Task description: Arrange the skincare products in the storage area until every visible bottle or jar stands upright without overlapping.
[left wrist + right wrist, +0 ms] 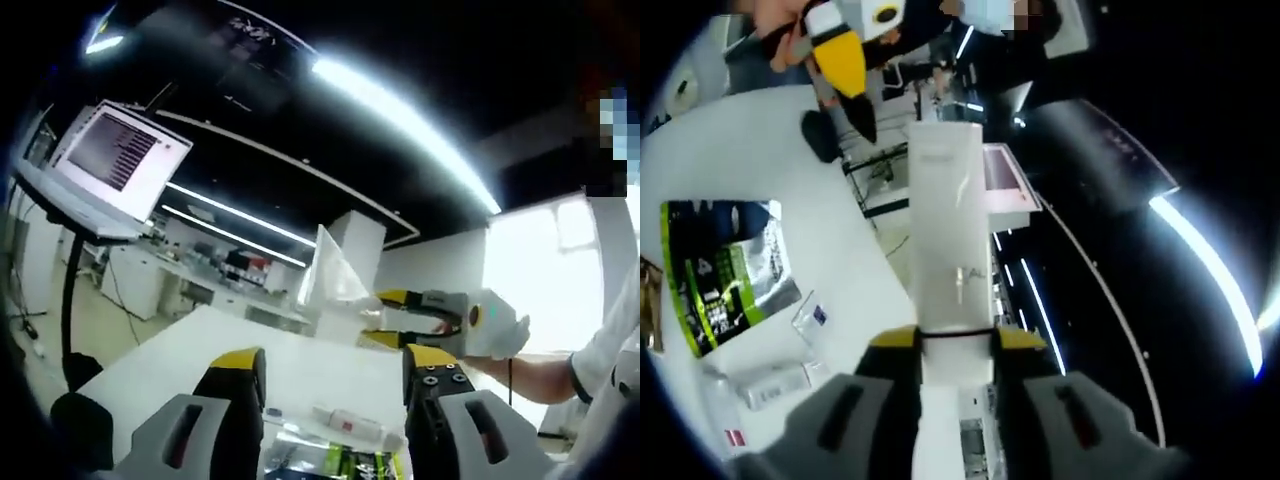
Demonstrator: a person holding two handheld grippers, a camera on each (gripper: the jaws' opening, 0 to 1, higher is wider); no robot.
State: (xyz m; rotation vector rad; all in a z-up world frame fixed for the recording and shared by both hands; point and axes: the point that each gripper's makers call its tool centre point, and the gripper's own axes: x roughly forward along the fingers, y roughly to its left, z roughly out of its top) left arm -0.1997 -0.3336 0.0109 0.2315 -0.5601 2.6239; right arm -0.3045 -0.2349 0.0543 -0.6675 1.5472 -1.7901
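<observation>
Your right hand-held gripper pinches a white tube, its lower end hidden between the jaws. Your left hand-held gripper stands spread above a lying white tube, partly cut off at the frame's bottom. Farther left on the tabletop lies a green packet.

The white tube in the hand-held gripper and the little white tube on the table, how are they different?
The held tube is up in the air, clamped at its lower end by the right hand-held gripper; the small tube lies flat on the white table. The held tube looks longer and flat-sided; the small tube looks short. The small tube has nothing gripping it. Both are pale white.
</observation>
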